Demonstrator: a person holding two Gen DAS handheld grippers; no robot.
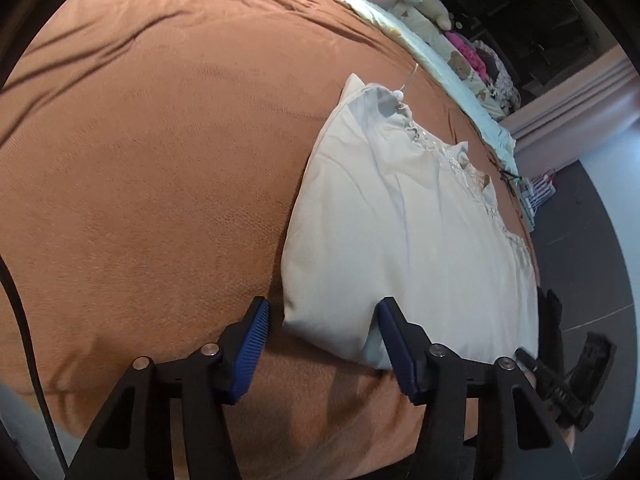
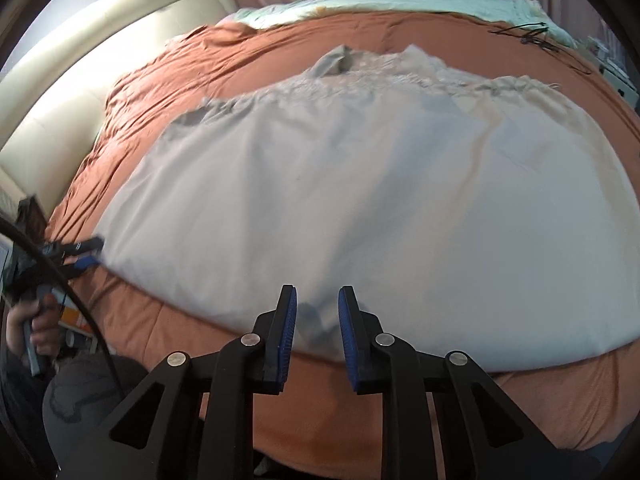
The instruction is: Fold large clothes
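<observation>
A large cream garment [image 1: 400,232] with a lace neckline lies spread flat on the rust-orange bedcover [image 1: 160,160]. My left gripper [image 1: 322,320] is open, its blue pads straddling the garment's near left corner without closing on it. In the right wrist view the garment [image 2: 360,200] fills the middle. My right gripper [image 2: 318,312] is open with a narrower gap, its fingertips over the garment's near hem. The left gripper [image 2: 86,254] also shows at that view's left edge, by the garment's corner.
A pale green quilt [image 2: 400,0] and soft toys [image 1: 424,8] lie along the bed's far side. A cream headboard [image 2: 80,80] stands at the left. A black cable [image 2: 532,32] lies on the far right of the bed. Dark floor [image 1: 592,240] lies beyond the bed's edge.
</observation>
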